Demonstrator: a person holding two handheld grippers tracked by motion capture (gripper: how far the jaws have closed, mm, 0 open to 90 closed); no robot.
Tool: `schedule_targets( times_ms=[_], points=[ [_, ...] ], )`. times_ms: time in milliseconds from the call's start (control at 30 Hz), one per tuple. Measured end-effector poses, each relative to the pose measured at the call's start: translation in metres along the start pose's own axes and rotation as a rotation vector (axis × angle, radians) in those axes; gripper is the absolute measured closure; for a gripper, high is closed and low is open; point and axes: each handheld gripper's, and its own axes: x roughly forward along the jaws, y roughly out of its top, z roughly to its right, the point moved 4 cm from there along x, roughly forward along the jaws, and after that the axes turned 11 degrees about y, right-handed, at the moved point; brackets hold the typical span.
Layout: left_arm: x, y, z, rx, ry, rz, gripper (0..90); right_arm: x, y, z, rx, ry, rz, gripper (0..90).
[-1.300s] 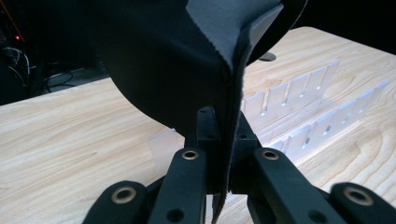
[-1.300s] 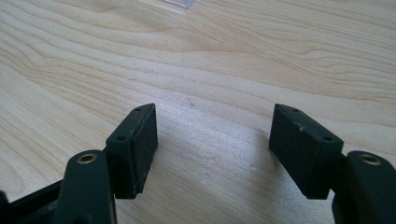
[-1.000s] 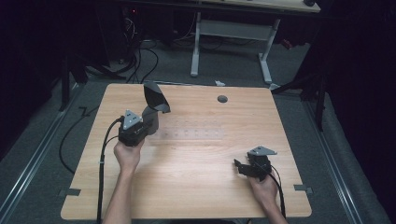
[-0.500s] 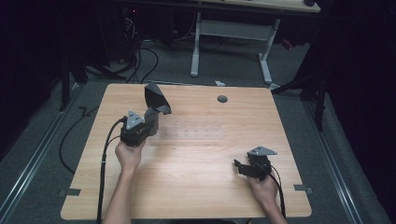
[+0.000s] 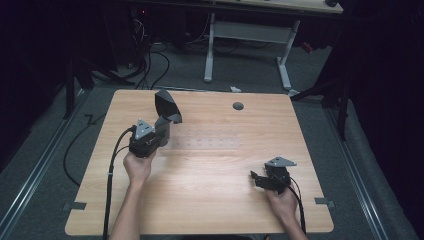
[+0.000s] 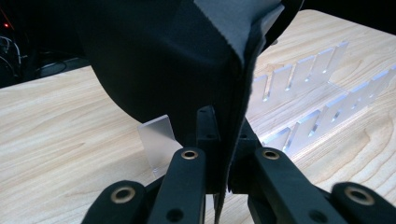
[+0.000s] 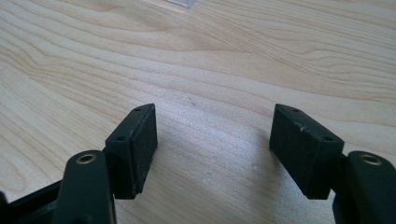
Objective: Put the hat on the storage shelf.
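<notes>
The left tool [image 5: 161,131] is squeezed shut on a dark, floppy round pad [image 5: 166,106]. In the left gripper view its two black jaws press close together with the edge of the dark pad [image 6: 159,60] pinched between them, and the pad rises up from the jaws and folds over at the top. The fold shows a grey underside. The pad is held up in the air over the far left part of the worktop [image 5: 200,200], just past the person's left hand [image 5: 136,166].

Right behind the pad there is a clear plastic rack [image 6: 303,93] with a row of upright slots. It sits on the wood near the middle of the worktop. From the high view the rack [image 5: 205,142] is pale and hard to see, just to the right of the left tool.

The right tool [image 5: 257,179] is wide open and holds nothing. In the right gripper view its two black pads [image 7: 140,144] stand far apart, with bare light wood between them. It is low over the worktop near the front right corner, held by the person's right hand [image 5: 282,200]. It points toward the left side of the worktop.

The two tools are well apart from each other. A black cable [image 5: 112,170] runs back from the left tool along the arm. A small round hole [image 5: 238,106] sits in the wood near the far edge.
</notes>
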Motion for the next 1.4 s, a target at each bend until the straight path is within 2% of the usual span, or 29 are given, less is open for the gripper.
schedule_targets(
  times_ms=[467,633,800,900,1033,1200,1400],
  points=[
    [-0.004,0.001,-0.005,-0.020,0.010,-0.023,83.8,0.000,0.000,0.000,-0.003,0.001,0.000,32.4],
    [-0.008,0.007,-0.005,-0.047,0.007,-0.010,72.9,0.000,0.000,0.000,-0.003,0.001,0.000,32.4],
    [-0.011,0.011,-0.005,-0.042,0.030,0.011,56.5,0.000,0.000,0.000,-0.003,0.001,0.000,32.4],
    [-0.014,0.013,-0.007,-0.051,0.037,0.016,50.5,0.000,0.000,0.000,-0.003,0.001,0.000,32.4],
    [-0.020,0.013,-0.009,-0.051,0.046,0.017,46.7,0.000,0.000,0.000,-0.003,0.002,0.000,32.3],
    [-0.030,0.013,-0.007,-0.025,0.045,0.012,45.3,0.000,0.000,0.000,-0.003,0.002,0.000,32.4],
    [-0.042,0.018,-0.011,-0.057,0.055,0.011,44.3,0.000,0.000,0.000,-0.003,0.002,0.000,32.3]
  ],
)
